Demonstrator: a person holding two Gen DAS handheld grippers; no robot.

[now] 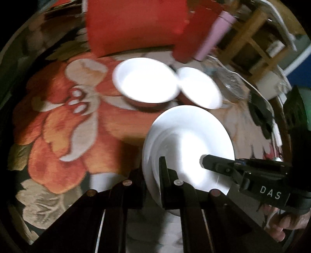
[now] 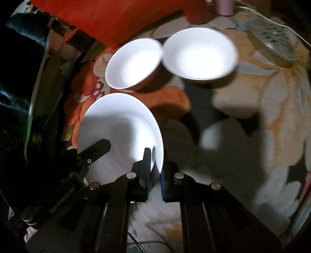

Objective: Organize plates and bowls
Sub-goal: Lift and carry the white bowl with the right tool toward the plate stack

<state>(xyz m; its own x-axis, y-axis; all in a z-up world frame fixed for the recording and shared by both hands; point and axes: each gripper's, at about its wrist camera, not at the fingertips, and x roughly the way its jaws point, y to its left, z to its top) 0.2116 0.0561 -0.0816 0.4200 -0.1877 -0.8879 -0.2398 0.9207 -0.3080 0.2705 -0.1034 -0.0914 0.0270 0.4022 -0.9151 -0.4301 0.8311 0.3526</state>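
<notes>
A white plate stack (image 1: 186, 136) is held above the flowered tablecloth; it also shows in the right wrist view (image 2: 120, 124). My left gripper (image 1: 152, 175) is shut on its left rim. My right gripper (image 2: 155, 167) is shut on its right rim, and a right finger (image 1: 215, 163) shows over the plate in the left wrist view. A left finger (image 2: 97, 149) reaches over the plate in the right wrist view. Two white bowls with red-brown outsides stand side by side behind the plates: one (image 1: 144, 80) (image 2: 134, 63) on the left, one (image 1: 200, 87) (image 2: 200, 53) on the right.
A red box (image 1: 134, 25) (image 2: 108, 17), a red cup (image 1: 196, 33) and a pink bottle (image 1: 215, 33) stand at the back. A metal grater (image 1: 231, 83) (image 2: 276, 40) lies right of the bowls. A wooden frame (image 1: 250, 37) stands beyond the table.
</notes>
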